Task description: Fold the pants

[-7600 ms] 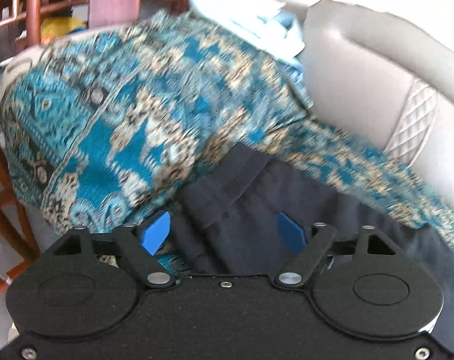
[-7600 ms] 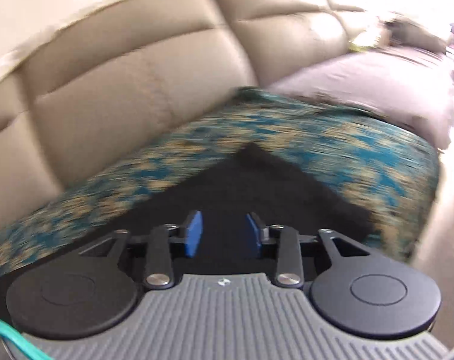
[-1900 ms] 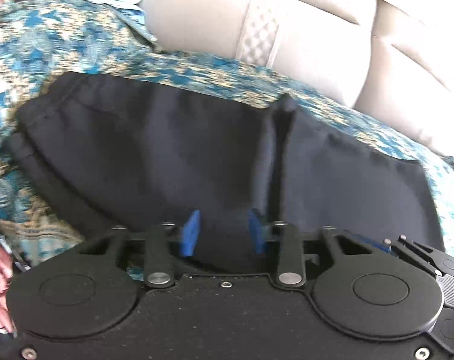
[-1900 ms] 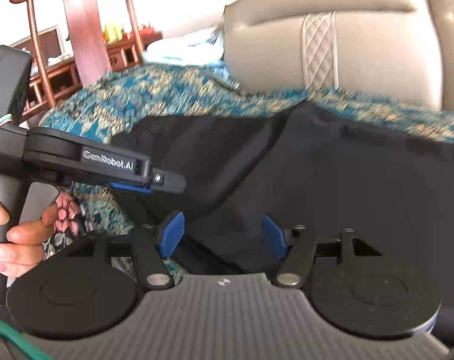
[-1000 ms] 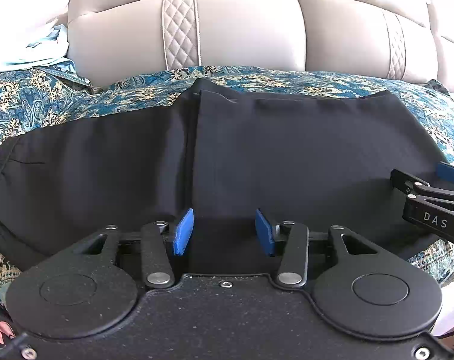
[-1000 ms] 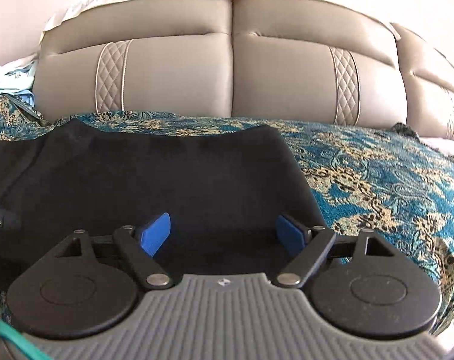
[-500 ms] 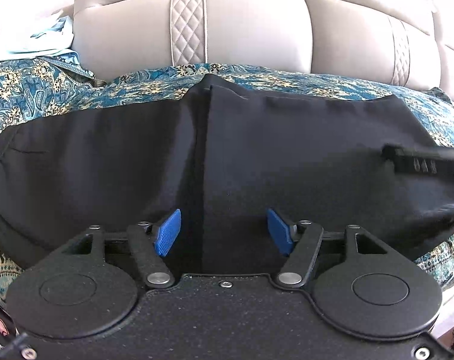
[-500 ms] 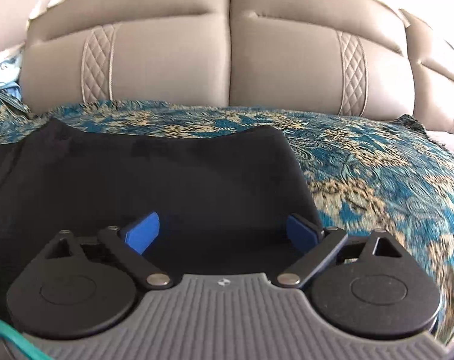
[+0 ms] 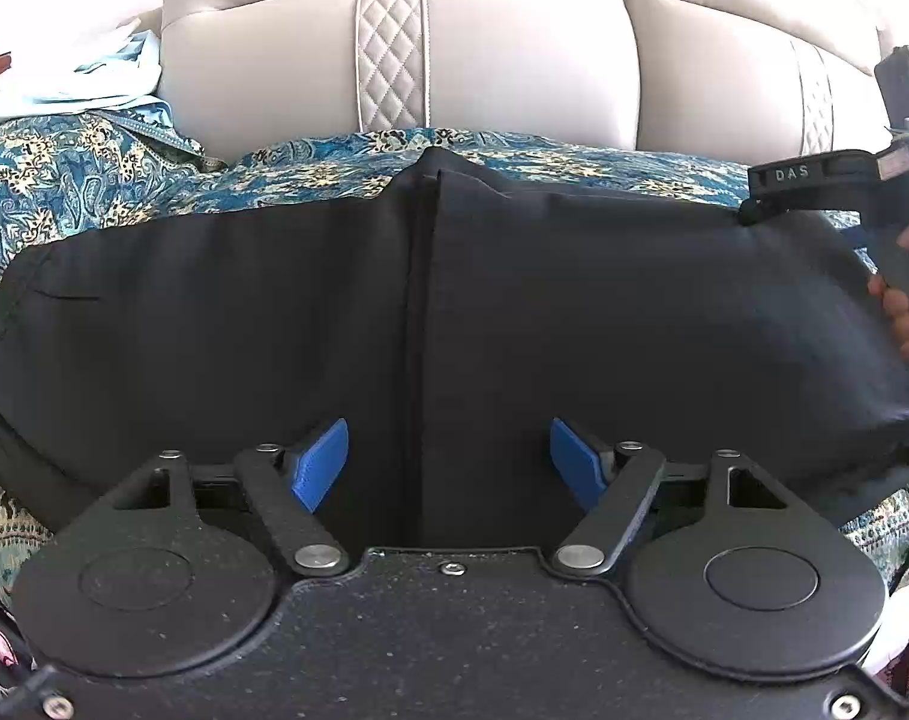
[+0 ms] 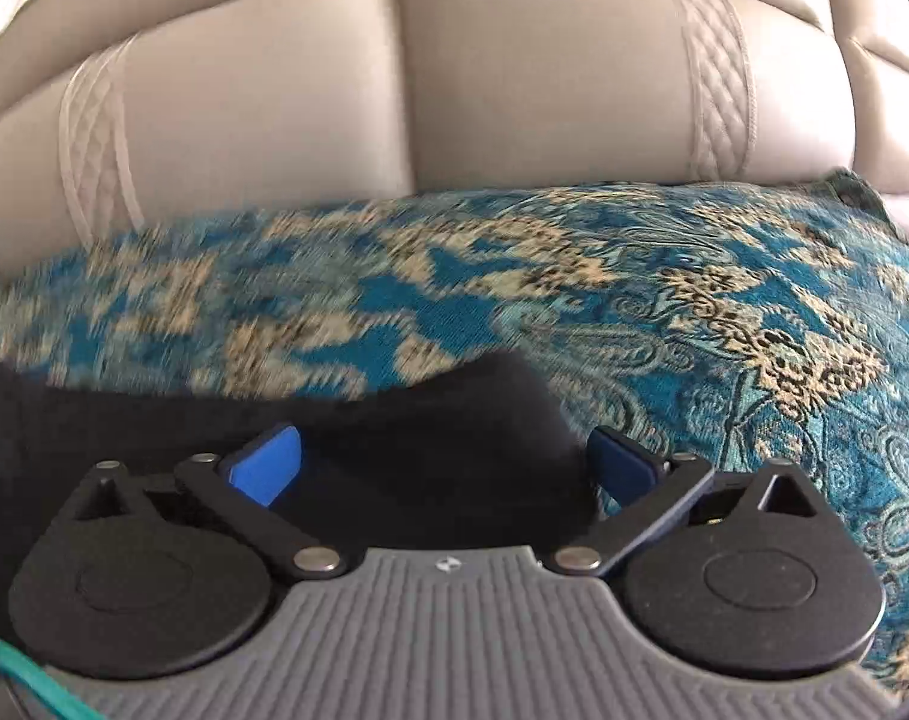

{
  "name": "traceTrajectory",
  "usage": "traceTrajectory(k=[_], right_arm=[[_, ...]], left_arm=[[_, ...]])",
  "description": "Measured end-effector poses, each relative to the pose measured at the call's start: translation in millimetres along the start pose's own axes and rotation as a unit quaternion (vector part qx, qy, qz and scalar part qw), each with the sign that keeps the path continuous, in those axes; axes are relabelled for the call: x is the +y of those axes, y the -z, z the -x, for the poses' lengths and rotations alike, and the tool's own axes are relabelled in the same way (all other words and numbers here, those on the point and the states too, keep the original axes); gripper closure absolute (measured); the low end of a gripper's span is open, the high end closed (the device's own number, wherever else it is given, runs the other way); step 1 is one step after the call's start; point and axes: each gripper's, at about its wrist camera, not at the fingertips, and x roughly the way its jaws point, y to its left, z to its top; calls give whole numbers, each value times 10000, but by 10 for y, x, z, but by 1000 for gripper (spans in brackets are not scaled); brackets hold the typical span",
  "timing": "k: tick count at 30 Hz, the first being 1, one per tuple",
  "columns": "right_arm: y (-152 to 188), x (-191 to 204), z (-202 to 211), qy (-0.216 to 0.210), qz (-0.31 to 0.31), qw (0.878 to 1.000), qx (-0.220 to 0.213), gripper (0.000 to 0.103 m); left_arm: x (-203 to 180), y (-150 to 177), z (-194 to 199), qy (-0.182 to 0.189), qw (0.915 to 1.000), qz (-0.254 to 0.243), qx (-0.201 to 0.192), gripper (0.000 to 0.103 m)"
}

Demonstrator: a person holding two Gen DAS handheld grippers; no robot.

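Black pants lie spread flat on a blue patterned sofa cover, with a vertical fold edge down the middle. My left gripper is open and empty, low over the pants' near edge at that fold. The right gripper shows at the far right of the left wrist view, by the pants' far right corner. In the right wrist view the right gripper is open and empty over the pants' right end.
The beige leather sofa back rises behind the pants. Light blue cloth is piled at the far left on the sofa. The patterned cover extends to the right of the pants.
Both grippers' jaws have opened wider. The right gripper has moved forward and right, toward the pants' right end, and the right view is blurred by motion.
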Motion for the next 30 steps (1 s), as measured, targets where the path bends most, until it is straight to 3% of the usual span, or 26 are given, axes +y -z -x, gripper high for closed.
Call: traceTrajectory(k=[5, 11, 18, 25, 30], right_arm=[[-14, 10, -49, 198, -130, 9995, -200, 1], [149, 7, 272, 106, -367, 9968, -707, 1], [713, -24, 778, 504, -39, 9844, -1688, 1], [1327, -184, 1092, 628, -146, 9805, -1854, 0], [1624, -222, 1035, 700, -138, 9781, -1956, 0]], left_arm=[[4, -7, 1, -27, 10000, 26, 18, 29], [1, -1, -4, -23, 10000, 20, -2, 28], [14, 19, -3, 26, 10000, 8, -47, 27], [22, 32, 1, 65, 9999, -18, -82, 27], [23, 40, -1, 74, 9999, -35, -102, 26]])
